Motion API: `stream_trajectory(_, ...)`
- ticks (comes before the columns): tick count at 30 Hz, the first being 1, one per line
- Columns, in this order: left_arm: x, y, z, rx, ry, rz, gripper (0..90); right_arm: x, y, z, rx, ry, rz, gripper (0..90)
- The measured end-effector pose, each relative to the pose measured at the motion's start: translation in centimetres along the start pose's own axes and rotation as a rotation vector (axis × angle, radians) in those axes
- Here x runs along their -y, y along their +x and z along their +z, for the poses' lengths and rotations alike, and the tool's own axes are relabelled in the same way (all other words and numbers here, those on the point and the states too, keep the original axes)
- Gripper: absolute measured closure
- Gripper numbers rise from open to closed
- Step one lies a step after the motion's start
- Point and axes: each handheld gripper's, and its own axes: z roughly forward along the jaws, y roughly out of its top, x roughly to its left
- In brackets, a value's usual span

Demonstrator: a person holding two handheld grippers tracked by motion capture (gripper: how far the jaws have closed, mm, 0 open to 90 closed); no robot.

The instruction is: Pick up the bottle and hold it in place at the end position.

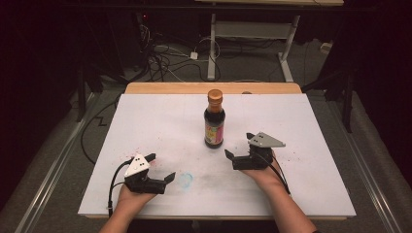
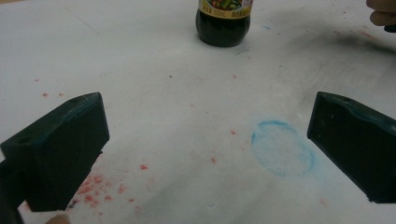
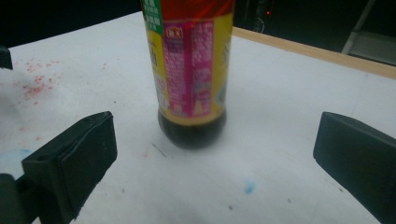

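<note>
A dark sauce bottle (image 1: 214,121) with an orange cap and a yellow and pink label stands upright in the middle of the white board (image 1: 145,116). My right gripper (image 1: 239,144) lies just right of and nearer than the bottle, jaws wide open and aimed at it. In the right gripper view the bottle (image 3: 194,79) stands a little beyond the right gripper (image 3: 215,158), apart from both jaws. My left gripper (image 1: 161,167) rests open at the front left, holding nothing. In the left gripper view the left gripper (image 2: 208,144) frames bare board, with the bottle's base (image 2: 222,25) farther off.
A blue chalk ring (image 1: 185,179) marks the board between the two hands. Red specks (image 2: 95,186) dot the board near the left gripper. A wooden strip (image 1: 214,88) edges the far side. Cables (image 1: 160,58) and a desk frame (image 1: 252,34) lie on the floor beyond.
</note>
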Motion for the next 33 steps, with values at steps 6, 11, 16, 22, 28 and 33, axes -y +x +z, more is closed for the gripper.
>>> stream_trajectory(6,0.1,-0.1,-0.1,0.013,0.006,0.012,0.0,1.5,-0.7,-1.7,0.024,0.004,-0.001,0.5)
stream_trajectory(11,0.1,0.0,-0.1,0.007,-0.001,0.012,0.0,2.2,-1.2,-2.7,0.038,-0.010,0.015,0.5)
stream_trajectory(16,0.1,0.0,0.0,0.002,-0.003,0.010,0.0,2.4,-1.9,-3.2,0.055,-0.024,0.019,0.5)
stream_trajectory(22,-0.1,-0.1,0.3,0.001,0.033,0.010,0.0,2.5,-2.4,-3.9,0.070,-0.039,0.021,0.5)
stream_trajectory(28,-0.6,-0.3,0.8,0.011,0.023,-0.003,0.0,2.8,-2.8,-4.0,0.081,-0.026,0.038,0.5)
stream_trajectory(33,-0.9,-0.3,1.3,0.014,0.033,-0.017,0.0,3.1,-3.2,-3.9,0.082,-0.021,0.036,0.5)
